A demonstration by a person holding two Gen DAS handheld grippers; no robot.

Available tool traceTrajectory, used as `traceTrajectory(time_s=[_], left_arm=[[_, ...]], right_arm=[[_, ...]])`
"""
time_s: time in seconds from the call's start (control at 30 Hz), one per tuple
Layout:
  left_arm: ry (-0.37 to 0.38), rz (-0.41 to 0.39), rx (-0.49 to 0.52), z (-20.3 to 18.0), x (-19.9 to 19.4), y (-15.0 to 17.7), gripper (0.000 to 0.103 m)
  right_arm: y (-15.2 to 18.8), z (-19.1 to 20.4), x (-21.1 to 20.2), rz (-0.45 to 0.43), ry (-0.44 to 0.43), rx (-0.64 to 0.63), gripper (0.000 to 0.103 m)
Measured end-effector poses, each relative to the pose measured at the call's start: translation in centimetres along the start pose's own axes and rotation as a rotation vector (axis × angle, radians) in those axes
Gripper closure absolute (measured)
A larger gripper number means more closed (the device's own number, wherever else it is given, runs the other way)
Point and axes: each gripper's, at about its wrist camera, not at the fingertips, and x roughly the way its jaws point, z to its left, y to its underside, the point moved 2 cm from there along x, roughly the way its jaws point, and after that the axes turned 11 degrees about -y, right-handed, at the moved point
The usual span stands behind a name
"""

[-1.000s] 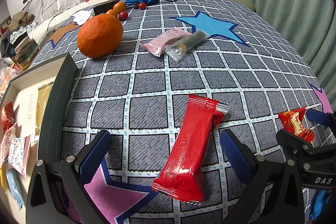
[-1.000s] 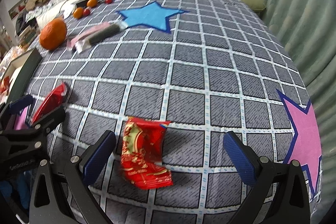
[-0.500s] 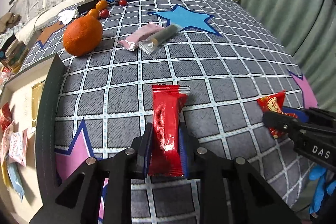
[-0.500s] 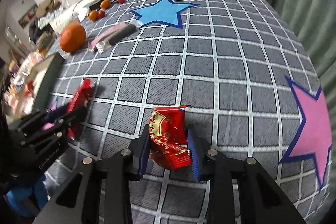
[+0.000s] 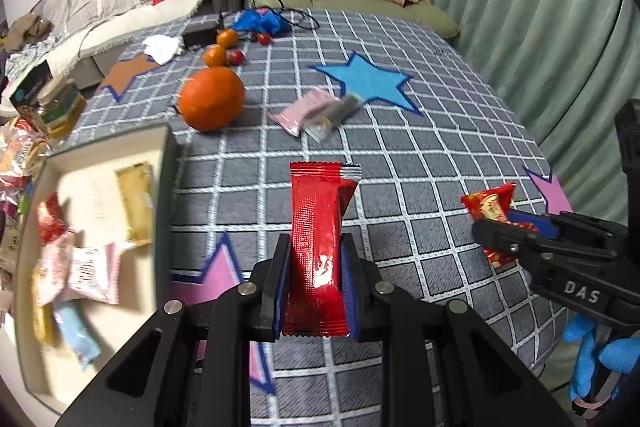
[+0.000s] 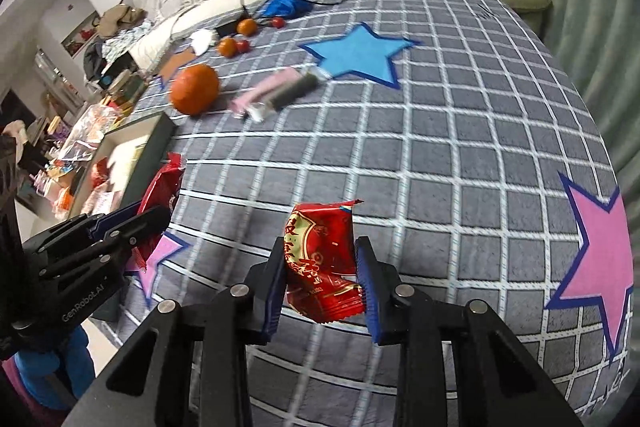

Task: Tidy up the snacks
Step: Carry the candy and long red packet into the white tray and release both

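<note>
both tongs are loaded now, so the step in hand seems to be the carrying of two snacks to the box. the left tongs (image 5: pixel 314 287) are closed narrow on the long red packet (image 5: pixel 318 239), which stands upright between the blue pads, its upper end free above the counter (image 5: pixel 420 131). the right tongs (image 6: pixel 320 283) are closed on the red printed snack bag (image 6: pixel 320 263), crumpled a little in the grip and, as it seems, lifted off the cloth.

the box (image 5: pixel 164 195) sits at the left edge of the counter and already has several packets inside. the next move, i think, calls for bringing each packet over the dark rim and opening only when it is above a free place (the left one is nearer).

two more snacks, a pink packet (image 5: pixel 304 109) and a dark packet (image 5: pixel 336 113), lie touching each other just beside the blue star, not far from the large orange (image 5: pixel 211 98).

the things in the box are blurred and its left side is cut off. the lower ends of both held packets are hidden by the pads.
</note>
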Motion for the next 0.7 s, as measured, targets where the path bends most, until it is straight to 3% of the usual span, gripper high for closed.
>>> traceTrajectory(time_s=[0.37,0.7], left_arm=[[-0.036,-0.020,-0.066,5.3,-2.6,0.0,0.078],[-0.112,0.001,-0.170,13.9,-3.3,0.2,0.078]], right_arm=[[-2.2,6.9,1.6,0.017,-0.057,-0.091,0.068],[-3.8,15.2,5.0,0.078,-0.130,-0.217,0.068]])
